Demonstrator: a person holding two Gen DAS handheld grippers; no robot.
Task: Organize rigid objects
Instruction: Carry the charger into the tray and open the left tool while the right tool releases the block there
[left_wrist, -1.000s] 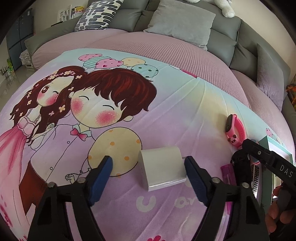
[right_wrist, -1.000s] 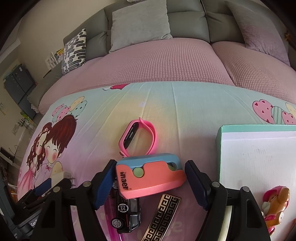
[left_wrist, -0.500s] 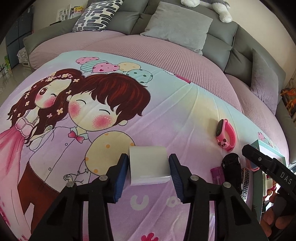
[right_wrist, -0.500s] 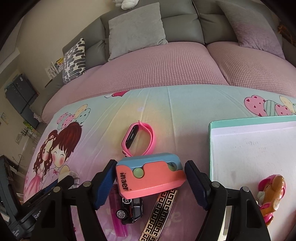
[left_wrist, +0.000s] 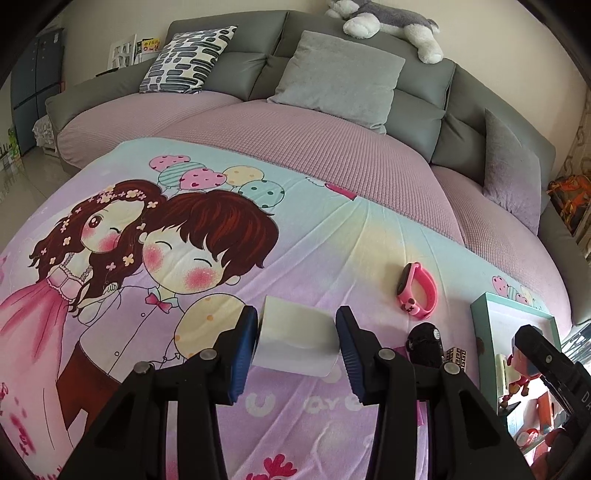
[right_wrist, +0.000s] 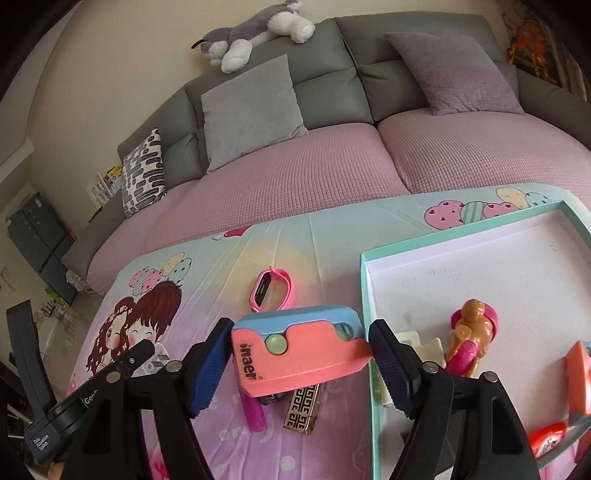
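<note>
White and boxy, the block (left_wrist: 295, 338) sits clamped between the blue pads (left_wrist: 242, 354) of the left tool (left_wrist: 295, 347), lifted a little above the cartoon sheet (left_wrist: 332, 251) on the sofa. Its faces look smooth and flat, so I judge it stiff and light but a bit slippery; holding it across two opposite flat sides, as here, seems the safest grip, since a corner hold would likely let it twist

The right tool (right_wrist: 301, 360) is closed on a pink-and-blue case (right_wrist: 299, 350), pads pressing its two short ends, and it hangs just beside the left wall of the teal tray (right_wrist: 364, 295). That case looks like hard plastic, rigid and light; the end-to-end grip is long, so it may pivot if squeezed loosely

Inside the tray lie a toy figure (right_wrist: 471, 336) and a few other pieces. On the sheet beneath the case rest a gold patterned bar (right_wrist: 301, 411) and a purple strip (right_wrist: 255, 415), with a pink watch (right_wrist: 271, 290) farther back. Those three look yet to be sorted
</note>
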